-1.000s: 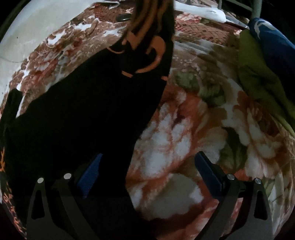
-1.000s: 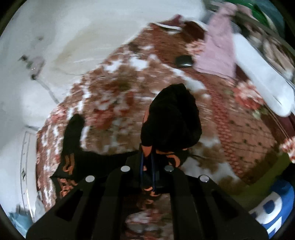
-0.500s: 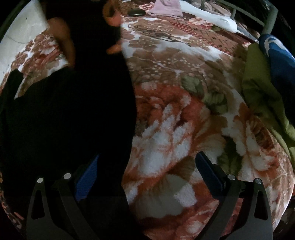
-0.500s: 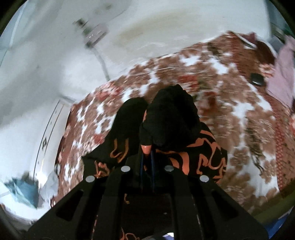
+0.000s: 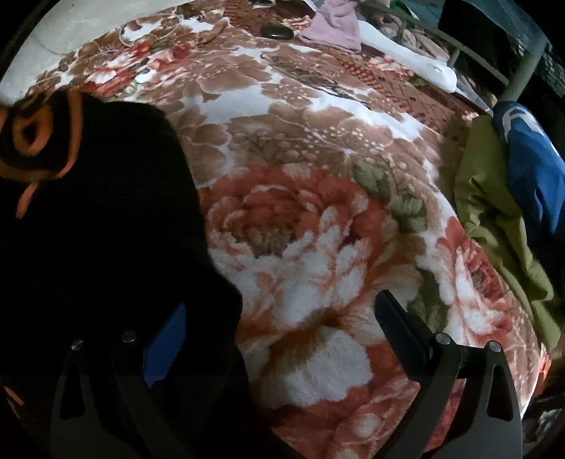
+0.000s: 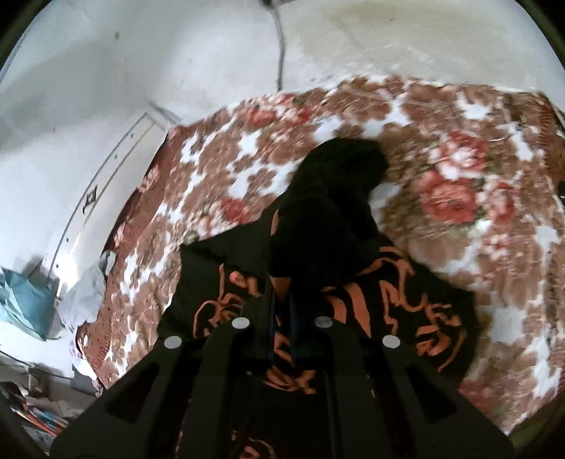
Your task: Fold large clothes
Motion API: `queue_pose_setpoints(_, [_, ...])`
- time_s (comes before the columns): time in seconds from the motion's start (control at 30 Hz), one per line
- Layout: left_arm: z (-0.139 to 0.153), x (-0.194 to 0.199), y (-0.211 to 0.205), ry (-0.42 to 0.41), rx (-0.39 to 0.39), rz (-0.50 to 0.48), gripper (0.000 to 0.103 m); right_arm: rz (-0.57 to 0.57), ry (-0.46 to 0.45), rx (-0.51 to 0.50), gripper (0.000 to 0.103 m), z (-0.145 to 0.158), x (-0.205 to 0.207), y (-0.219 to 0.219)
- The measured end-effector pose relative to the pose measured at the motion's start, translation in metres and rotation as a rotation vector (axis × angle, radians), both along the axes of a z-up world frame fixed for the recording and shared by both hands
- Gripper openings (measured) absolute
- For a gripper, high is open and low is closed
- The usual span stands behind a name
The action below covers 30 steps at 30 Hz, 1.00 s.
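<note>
A black garment with orange print [image 5: 88,219] lies on the floral blanket [image 5: 317,229] and fills the left half of the left wrist view. My left gripper [image 5: 282,335] stands open just above the blanket. The garment's edge runs beside its left, blue-padded finger [image 5: 166,346], while its right finger [image 5: 399,328] is over bare blanket. In the right wrist view my right gripper [image 6: 280,293] is shut on a bunch of the same black garment [image 6: 328,212]. That bunch sticks out past the fingertips, above the printed part [image 6: 406,303] lying below.
A green cloth [image 5: 494,219] and a blue cloth [image 5: 533,166] are heaped at the bed's right side. A pink cloth [image 5: 335,24], a white pillow [image 5: 406,60] and a small dark object [image 5: 279,32] lie at the far end. A white wall [image 6: 141,70] borders the bed.
My right gripper has carried its fold of the garment sideways across the bed, towards the wall side. In the left wrist view the lifted fabric went from the top centre to the far left.
</note>
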State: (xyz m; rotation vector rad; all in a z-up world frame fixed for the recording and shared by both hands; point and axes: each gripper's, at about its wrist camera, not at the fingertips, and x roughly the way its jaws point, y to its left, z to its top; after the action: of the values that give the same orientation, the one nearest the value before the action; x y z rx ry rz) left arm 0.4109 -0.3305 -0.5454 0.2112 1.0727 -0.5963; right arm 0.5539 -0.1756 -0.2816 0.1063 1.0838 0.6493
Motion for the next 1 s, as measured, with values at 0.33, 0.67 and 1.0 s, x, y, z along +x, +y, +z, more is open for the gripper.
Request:
queue_pose_setpoints(0.33, [-0.006, -0.006, 0.004, -0.022, 0.041, -0.065, 0.098, 0.087, 0.017, -0.171, 0.007, -0.081, -0.034, 0.106])
queue_pose_setpoints(0.67, [0.004, -0.021, 0.024, 0.001, 0.019, -0.090, 0.098, 0.204, 0.058, -0.422, 0.012, -0.177, -0.068, 0.178])
queue_pose_setpoints(1.0, [0.039, -0.052, 0.082, 0.042, -0.072, -0.011, 0.098, 0.318, 0.186, -0.428, 0.086, -0.183, -0.114, 0.213])
